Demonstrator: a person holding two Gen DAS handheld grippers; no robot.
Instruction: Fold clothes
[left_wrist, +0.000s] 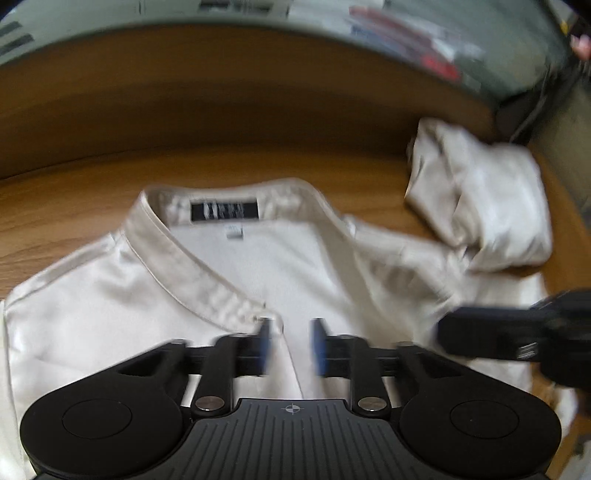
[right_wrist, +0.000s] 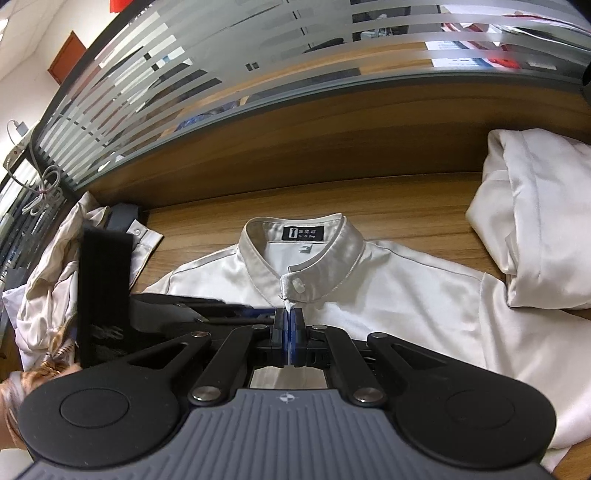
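- Left wrist view: the left claw (left_wrist: 291, 345) hangs over the front of a cream shirt (left_wrist: 110, 325) that lies spread flat on the wooden table (left_wrist: 66, 218), collar away from the camera.
- Its blue pads (left_wrist: 318, 345) stand apart, released, with the shirt's front placket showing in the gap below them; nothing is pinched between them.
- The picture is blurred, so whether the pads brush the cloth cannot be told.
- The stand collar (left_wrist: 192, 258) is open toward the camera and a black label (left_wrist: 224, 211) sits inside its back.
- A second pale garment (left_wrist: 480, 199), folded into a bundle, lies at the far right of the table, just beside the shirt's shoulder.
- The black body of the right claw (left_wrist: 517, 332) reaches in from the right edge, above the shirt.

- Right wrist view: the right claw (right_wrist: 289, 341) is clenched, its blue pads pressed together on a small fold of the shirt (right_wrist: 406, 295) just below the collar button (right_wrist: 297, 284).
- The collar (right_wrist: 343, 266) is buttoned and the black label (right_wrist: 302, 233) is visible inside it.
- The shirt lies front up in the middle of the table (right_wrist: 388, 199), shoulders spread to both sides.
- The folded garment (right_wrist: 535, 229) rests at the right, overlapping the shirt's shoulder.
- A crumpled heap of pale clothes (right_wrist: 48, 266) lies at the left edge.
- The left claw (right_wrist: 207, 314) shows as a dark shape at the left, close beside the right claw.
- A striped glass partition (right_wrist: 221, 74) rises behind the table.
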